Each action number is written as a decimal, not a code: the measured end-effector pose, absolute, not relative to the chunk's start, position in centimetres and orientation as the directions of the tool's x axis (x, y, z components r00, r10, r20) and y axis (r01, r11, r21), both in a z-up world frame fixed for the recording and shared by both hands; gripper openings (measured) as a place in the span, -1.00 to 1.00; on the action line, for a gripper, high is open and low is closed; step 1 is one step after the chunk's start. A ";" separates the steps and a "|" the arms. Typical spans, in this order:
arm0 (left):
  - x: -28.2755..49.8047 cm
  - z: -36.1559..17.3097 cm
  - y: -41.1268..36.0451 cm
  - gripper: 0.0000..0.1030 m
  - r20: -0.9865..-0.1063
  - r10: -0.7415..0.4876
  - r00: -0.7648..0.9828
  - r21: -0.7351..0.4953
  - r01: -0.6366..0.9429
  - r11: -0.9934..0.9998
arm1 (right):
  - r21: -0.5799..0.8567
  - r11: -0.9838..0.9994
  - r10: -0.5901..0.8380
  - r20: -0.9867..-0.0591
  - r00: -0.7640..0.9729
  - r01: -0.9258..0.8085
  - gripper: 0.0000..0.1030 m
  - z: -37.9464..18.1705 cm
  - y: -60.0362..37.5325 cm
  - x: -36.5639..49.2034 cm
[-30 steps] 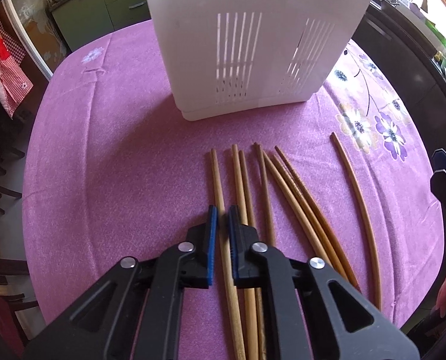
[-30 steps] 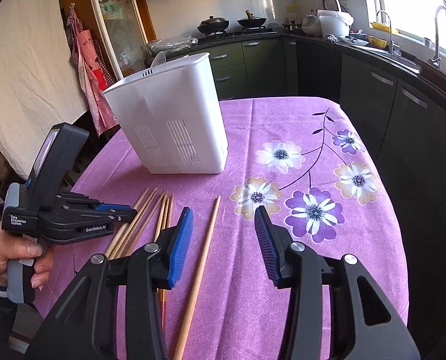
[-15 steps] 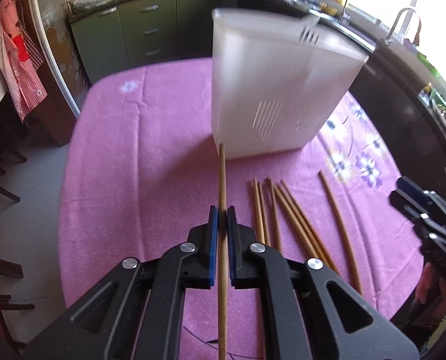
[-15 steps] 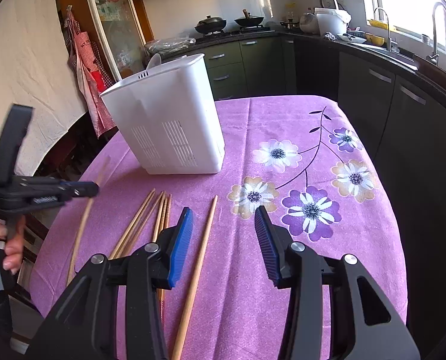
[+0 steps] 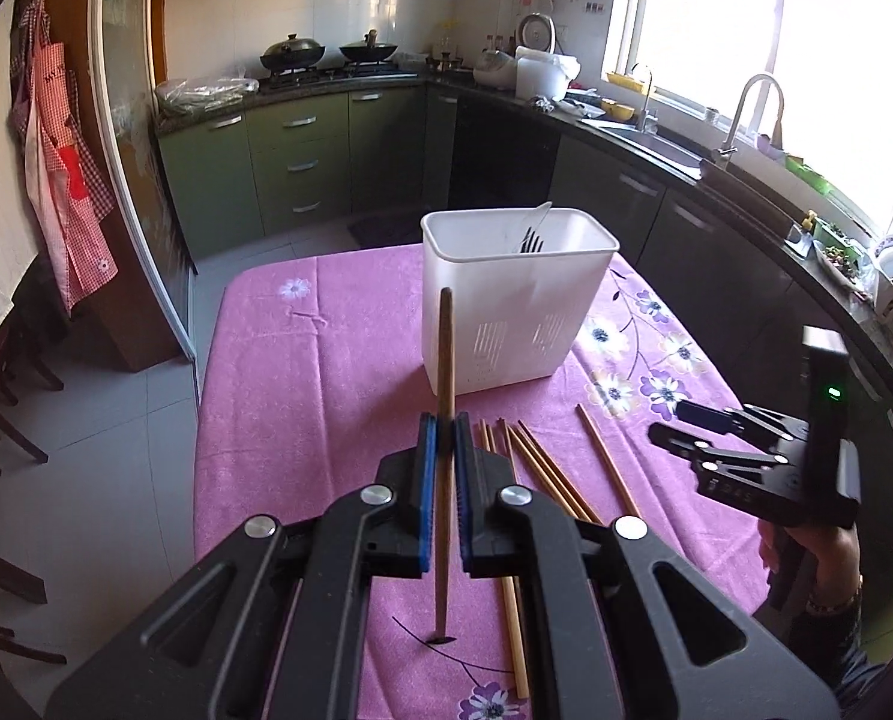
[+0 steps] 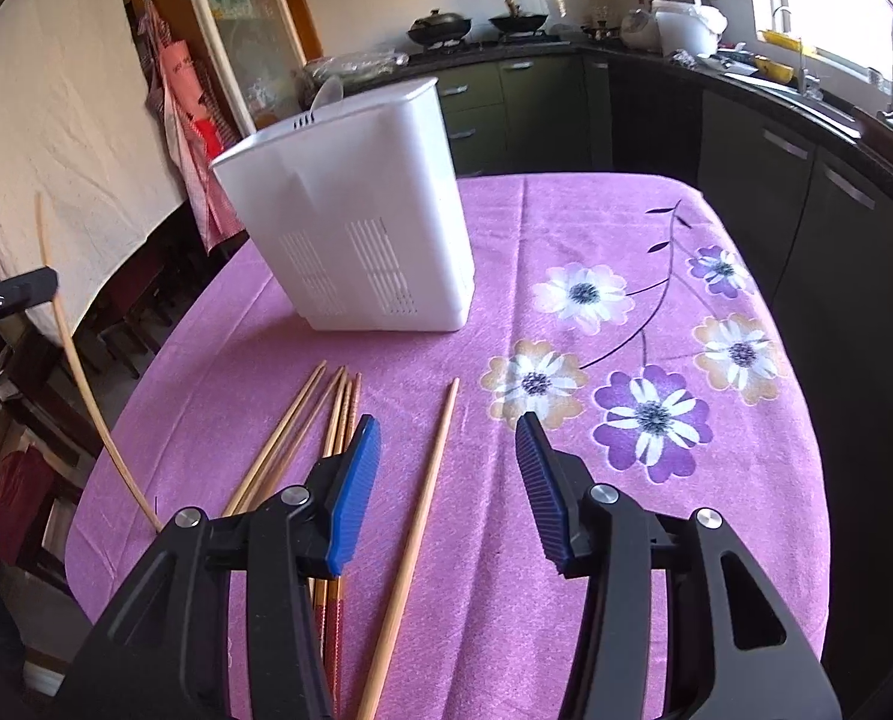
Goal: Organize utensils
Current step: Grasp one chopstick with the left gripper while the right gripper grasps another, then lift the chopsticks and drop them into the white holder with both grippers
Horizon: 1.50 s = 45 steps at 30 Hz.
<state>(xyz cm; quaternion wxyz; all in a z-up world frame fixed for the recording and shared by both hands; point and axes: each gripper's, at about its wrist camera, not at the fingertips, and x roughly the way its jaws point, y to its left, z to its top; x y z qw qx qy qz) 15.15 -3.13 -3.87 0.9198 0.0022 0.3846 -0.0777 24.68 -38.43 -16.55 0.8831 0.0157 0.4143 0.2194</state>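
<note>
The left tongs [image 5: 444, 432] are clamped on one chopstick [image 5: 444, 360], gripped near its middle between the blue pads [image 5: 427, 480]. The stick hangs clear of the worktop [image 5: 302, 396], its far tip pointing toward the white bin [image 5: 512, 300], which stands upright with a fork showing inside. From the right wrist view the same chopstick [image 6: 74, 354] appears at the left edge, slanting and well above the cloth.

The right tongs [image 6: 446, 462] are empty and their jaws are opening; a single chopstick [image 6: 416, 528] lies on the cloth between them, untouched. A small bundle of loose sticks [image 6: 326, 420] lies just to its left, partly under the left blue pad.

A chopstick is light, stiff and thin, probably bamboo or wood, so weight is no concern; the risk is that it pivots in the pads, since a narrow round shaft gives little contact. A hold near the middle, as here, balances it and limits swing. For dropping it into the bin, a grip nearer the upper end would likely let it enter more upright. The loose sticks lie close together, touching in places, so picking one may drag its neighbours; the single stick apart from the bundle looks the easiest to take next.
</note>
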 end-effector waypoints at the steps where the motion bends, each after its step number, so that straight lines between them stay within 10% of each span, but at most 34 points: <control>1: 14.5 -3.7 -3.0 -0.89 -0.703 -0.141 0.697 -0.053 0.147 0.988 | 0.205 0.902 0.398 -0.737 0.546 -0.381 -0.08 -16.8 -38.2 25.0; 28: 12.0 -3.3 -2.5 -0.88 -0.678 -0.148 0.720 -0.024 0.180 0.983 | 0.089 0.911 0.262 -0.878 0.401 -0.402 -0.85 -21.0 -32.9 29.3; 45: 12.0 -3.3 -2.6 -0.88 -0.681 -0.134 0.720 -0.008 0.176 0.984 | 0.085 0.904 0.395 -0.540 0.743 -0.419 -0.88 -6.1 -37.9 19.8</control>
